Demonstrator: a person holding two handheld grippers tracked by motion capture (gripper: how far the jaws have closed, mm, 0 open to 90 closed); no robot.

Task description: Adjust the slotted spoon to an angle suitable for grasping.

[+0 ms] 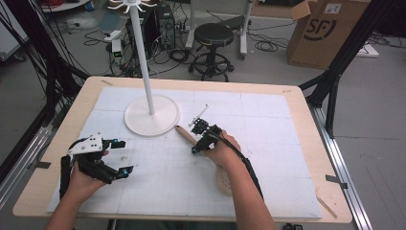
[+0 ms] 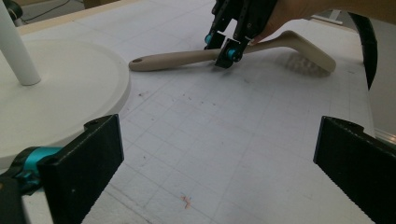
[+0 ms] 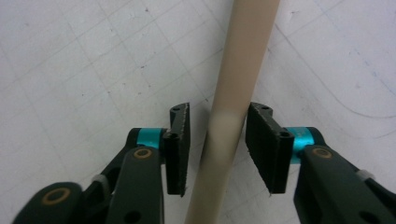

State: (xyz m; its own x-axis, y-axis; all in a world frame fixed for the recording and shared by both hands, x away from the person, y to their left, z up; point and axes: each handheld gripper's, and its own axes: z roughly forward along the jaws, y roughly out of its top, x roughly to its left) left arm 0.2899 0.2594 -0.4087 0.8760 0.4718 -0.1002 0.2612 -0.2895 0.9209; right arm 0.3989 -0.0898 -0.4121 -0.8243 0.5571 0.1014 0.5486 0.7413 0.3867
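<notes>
A beige long-handled brush [image 1: 184, 134] lies on the white gridded mat [image 1: 268, 120], its bristle head partly under the person's right forearm. My right gripper [image 1: 195, 150] points down over the handle. In the right gripper view its jaws stand on either side of the handle [image 3: 243, 70]; a gap shows at the left jaw and the right jaw is almost touching. The left gripper view shows the brush [image 2: 177, 59] with the right gripper [image 2: 223, 49] astride it. My left gripper [image 1: 124, 157] hovers at the mat's left, wide open [image 2: 219, 135] and holding nothing.
A white stand with a round base [image 1: 152, 117] and a tall pole [image 1: 141, 48] sits at the mat's back left, close to the handle's tip. Beyond the wooden table [image 1: 306, 110] are a black stool [image 1: 213, 36], a cardboard box [image 1: 323, 28] and floor cables.
</notes>
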